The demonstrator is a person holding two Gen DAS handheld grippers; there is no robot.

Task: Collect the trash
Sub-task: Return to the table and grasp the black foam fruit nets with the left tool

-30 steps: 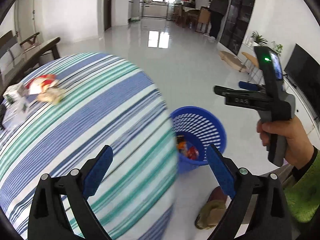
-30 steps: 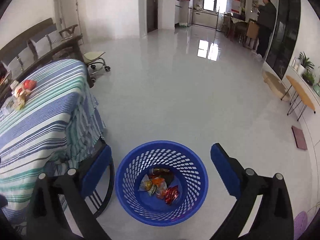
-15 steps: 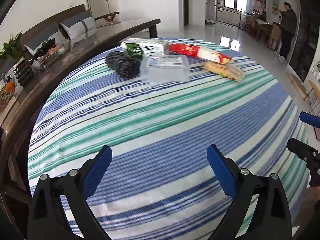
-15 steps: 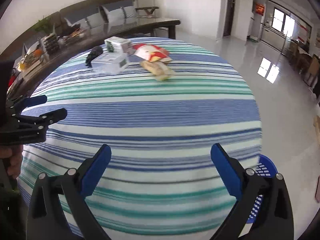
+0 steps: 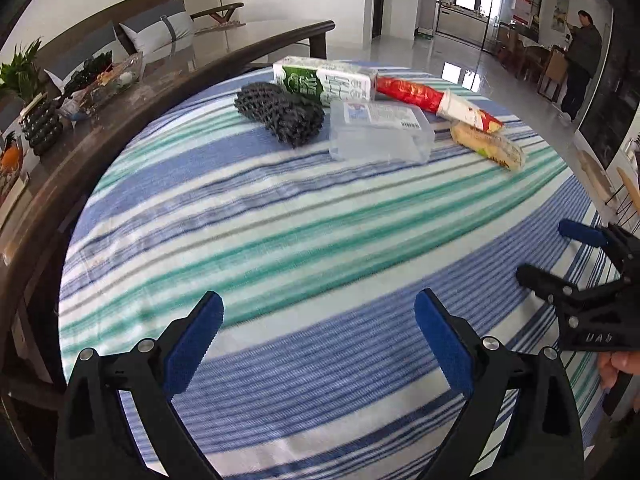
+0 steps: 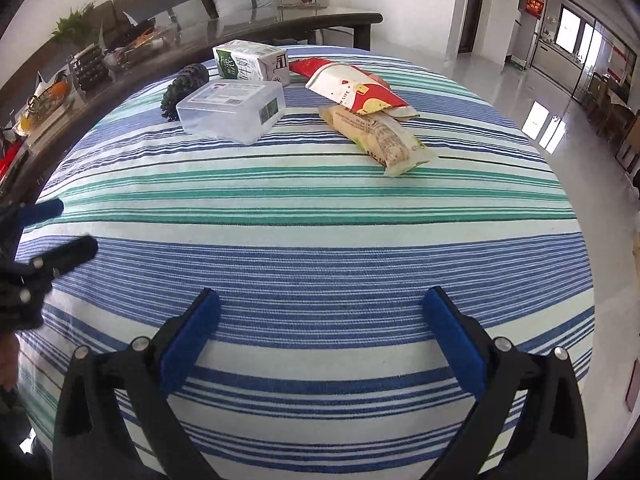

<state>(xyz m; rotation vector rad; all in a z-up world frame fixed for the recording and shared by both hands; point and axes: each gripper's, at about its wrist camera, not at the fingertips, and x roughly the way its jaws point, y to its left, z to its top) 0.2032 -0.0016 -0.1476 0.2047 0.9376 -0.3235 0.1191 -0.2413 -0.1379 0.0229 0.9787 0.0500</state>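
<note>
Trash lies in a cluster at the far side of the striped table (image 5: 280,216) (image 6: 320,216): a clear plastic box (image 5: 380,132) (image 6: 232,110), a green-and-white milk carton (image 5: 324,82) (image 6: 250,60), a black foam net (image 5: 280,114) (image 6: 184,88), a red-and-white snack bag (image 5: 436,100) (image 6: 356,88) and a beige wrapper (image 5: 488,146) (image 6: 380,138). My left gripper (image 5: 318,320) hangs open over the near part of the table, empty. My right gripper (image 6: 320,316) is open and empty too, well short of the trash.
A long dark wooden table (image 5: 132,92) (image 6: 280,20) with fruit, a plant and bowls runs along the left behind the striped table. A sofa stands by the back wall. A person (image 5: 580,60) stands far off on the glossy floor.
Both grippers have swung from the blue basket on the floor round to the table and moved closer to the trash. Both stay open and empty.
</note>
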